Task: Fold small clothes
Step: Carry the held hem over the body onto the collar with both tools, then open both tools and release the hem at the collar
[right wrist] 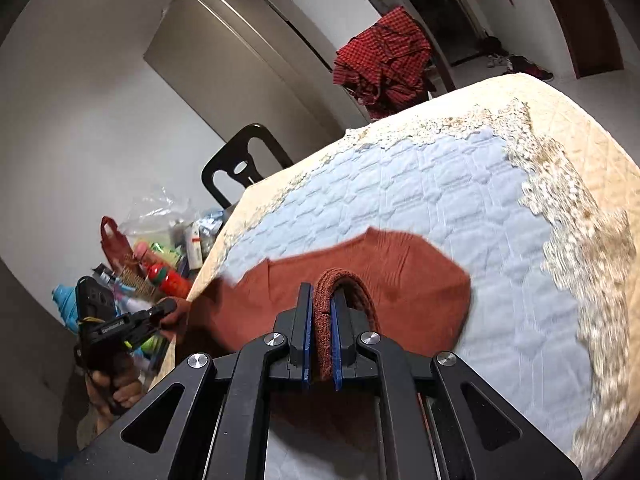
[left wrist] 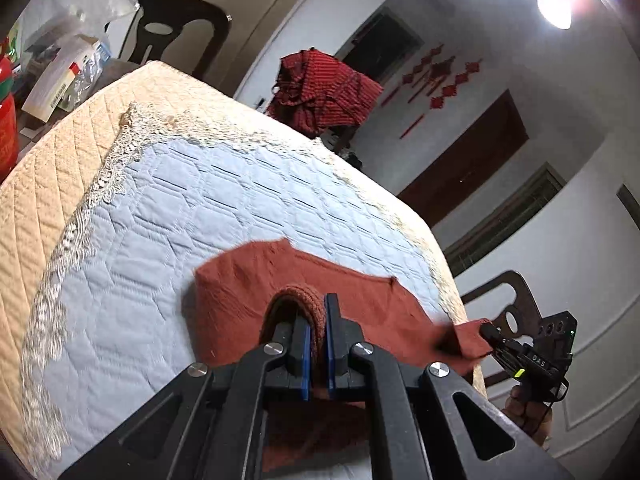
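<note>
A small rust-red knit garment (left wrist: 256, 292) lies on the pale blue quilted cloth (left wrist: 208, 208) of the table, held up along its near edge. My left gripper (left wrist: 318, 312) is shut on a ribbed hem fold of the garment. My right gripper (right wrist: 321, 304) is shut on another ribbed hem fold of the same garment (right wrist: 400, 276). The right gripper also shows in the left wrist view (left wrist: 486, 330) at the garment's right corner. The left gripper shows in the right wrist view (right wrist: 168, 306) at its left corner.
The table has a cream quilted cover (left wrist: 44, 184) with a lace border. Dark chairs (left wrist: 180, 28) stand at the far side and the right (left wrist: 516, 300). A red checked cloth (left wrist: 324, 92) hangs beyond. Bottles, bags and boxes (right wrist: 160, 264) crowd the left end.
</note>
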`<state>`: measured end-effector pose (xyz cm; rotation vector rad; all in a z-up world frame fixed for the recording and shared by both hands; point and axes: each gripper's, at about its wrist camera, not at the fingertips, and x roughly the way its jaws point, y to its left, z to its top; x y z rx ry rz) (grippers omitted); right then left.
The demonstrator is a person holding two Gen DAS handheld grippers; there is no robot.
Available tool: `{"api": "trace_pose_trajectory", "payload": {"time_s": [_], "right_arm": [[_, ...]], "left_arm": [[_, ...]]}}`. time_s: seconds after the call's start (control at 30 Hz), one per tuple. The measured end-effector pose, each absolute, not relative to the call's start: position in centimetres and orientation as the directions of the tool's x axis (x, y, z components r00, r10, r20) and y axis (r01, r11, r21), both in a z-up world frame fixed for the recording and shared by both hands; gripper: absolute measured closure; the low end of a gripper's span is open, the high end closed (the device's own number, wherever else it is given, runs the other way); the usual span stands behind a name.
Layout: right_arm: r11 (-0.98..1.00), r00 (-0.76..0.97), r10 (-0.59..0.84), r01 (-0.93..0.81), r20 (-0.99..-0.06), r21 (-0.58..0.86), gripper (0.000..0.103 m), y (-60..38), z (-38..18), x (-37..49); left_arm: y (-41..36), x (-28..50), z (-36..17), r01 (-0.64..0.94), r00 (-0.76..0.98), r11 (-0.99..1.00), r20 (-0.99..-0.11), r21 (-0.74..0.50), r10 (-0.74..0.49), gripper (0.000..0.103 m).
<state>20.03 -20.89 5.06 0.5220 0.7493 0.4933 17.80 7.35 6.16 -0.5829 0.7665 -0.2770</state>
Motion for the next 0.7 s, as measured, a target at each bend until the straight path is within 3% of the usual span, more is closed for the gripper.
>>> {"api": "trace_pose_trajectory", "payload": {"time_s": [0.23,0.43,0.53,0.6,0.7], "right_arm": [[0.751,0.599,0.594,-0.174,-0.537,0.637,0.095,-20.6,3.0,25.3],[0.739,0.535,0.578,-0.023,-0.616,0.673,0.088,-21.3,-0.5,28.1],[0.739,0.565,0.580,-0.061,-0.587,0.671,0.077,-21.4,0.2,27.8],[0.722,0.591,0.586,-0.069,-0.555,0.689,0.071,-21.9,0.7,27.8],[0.710,0.621,0.575,-0.054,-0.533,0.702,0.066,-22.5,1.0,28.0]], "left_arm": [[8.2,22.3,2.4,-0.052,0.636,0.794,-0.633,-0.606,-0.441,0.096],[9.1,23.9,0.5,-0.096,0.591,0.762,-0.653,-0.640,-0.474,0.094],[9.7,23.9,0.9,-0.088,0.614,0.749,-0.628,-0.657,-0.479,0.085],[10.0,23.9,1.3,-0.093,0.638,0.749,-0.617,-0.655,-0.461,0.069],[10.5,23.4,1.9,-0.103,0.678,0.755,-0.601,-0.648,-0.423,0.066]]}}
